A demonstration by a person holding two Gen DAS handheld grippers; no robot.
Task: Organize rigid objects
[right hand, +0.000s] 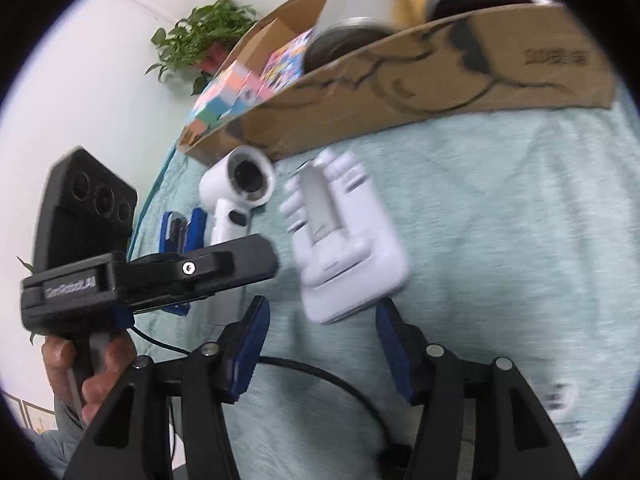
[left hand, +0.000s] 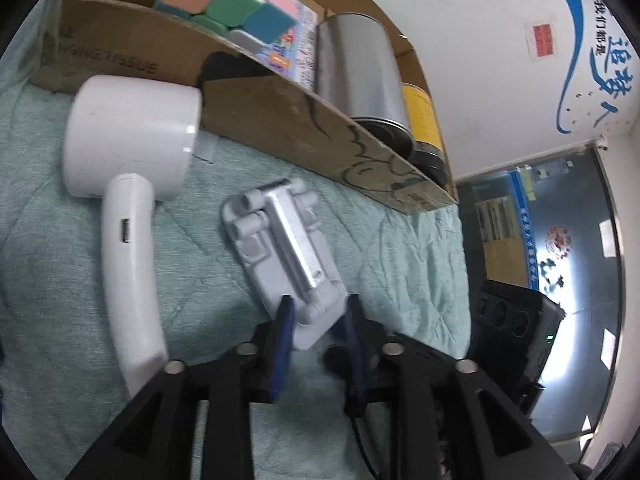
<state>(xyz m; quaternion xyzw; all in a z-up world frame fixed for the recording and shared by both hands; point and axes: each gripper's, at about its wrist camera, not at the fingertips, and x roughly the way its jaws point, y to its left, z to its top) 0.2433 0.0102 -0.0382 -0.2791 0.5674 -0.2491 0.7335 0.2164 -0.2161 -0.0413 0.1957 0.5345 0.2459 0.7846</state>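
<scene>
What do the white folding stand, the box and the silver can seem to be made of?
White folding stand: probably hard plastic, matte, with moulded hinge barrels. Box: brown corrugated cardboard, dull, with printed lines and raw edges. Silver can: apparently metal, with a brushed sheen and soft reflections.

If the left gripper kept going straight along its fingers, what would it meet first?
The white folding stand: its near end already sits between the left gripper's open fingers. Behind it lies the cardboard box.

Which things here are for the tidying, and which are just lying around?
For the tidying: grey plastic folding stand, white handheld fan, brown cardboard box, pastel puzzle cube, silver metal can.

Just lying around: green potted plant, teal quilted cloth.
</scene>
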